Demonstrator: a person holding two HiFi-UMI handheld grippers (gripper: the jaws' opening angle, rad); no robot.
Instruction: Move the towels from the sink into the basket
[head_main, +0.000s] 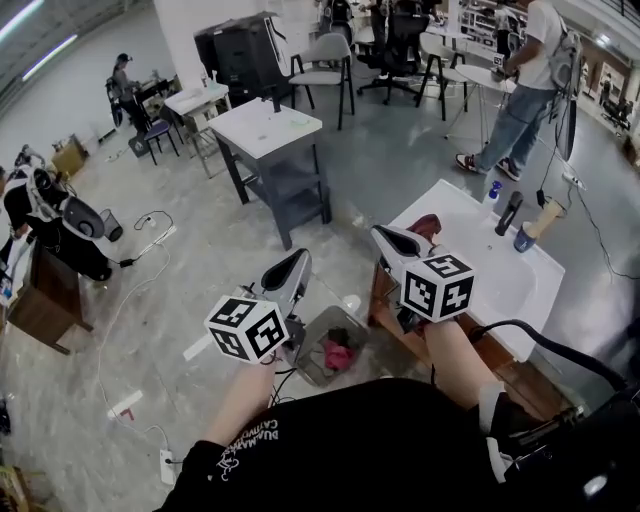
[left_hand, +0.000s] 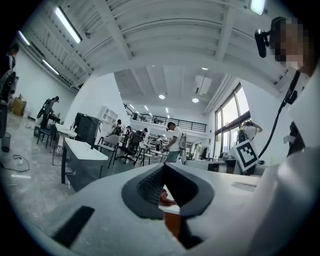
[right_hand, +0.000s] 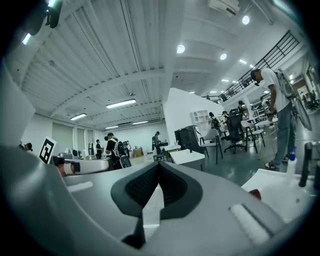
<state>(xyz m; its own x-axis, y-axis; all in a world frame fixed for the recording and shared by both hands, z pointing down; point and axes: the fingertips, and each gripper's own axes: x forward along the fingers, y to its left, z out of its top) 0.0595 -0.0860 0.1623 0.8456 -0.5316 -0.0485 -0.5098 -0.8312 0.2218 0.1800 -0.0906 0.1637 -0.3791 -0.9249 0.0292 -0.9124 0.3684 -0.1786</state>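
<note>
A dark red towel (head_main: 424, 226) lies in the basin of the white sink counter (head_main: 520, 290) on the right of the head view. On the floor below stands the wire basket (head_main: 312, 352), holding a pink-red towel (head_main: 338, 353). My left gripper (head_main: 300, 256) hovers above the basket, jaws shut and empty. My right gripper (head_main: 379, 233) is held level at the sink's near left edge, shut and empty. In the left gripper view, the left gripper (left_hand: 164, 168) shows the red towel (left_hand: 168, 200) behind its jaws. The right gripper (right_hand: 159, 165) has the same towel (right_hand: 255, 194) low to its right.
Bottles (head_main: 509, 213) and a cup (head_main: 526, 238) stand on the counter's far side. A grey table with a white top (head_main: 265, 130) stands ahead, with chairs beyond it. A person (head_main: 525, 85) stands at the far right. Cables and a power strip (head_main: 167, 465) lie on the floor.
</note>
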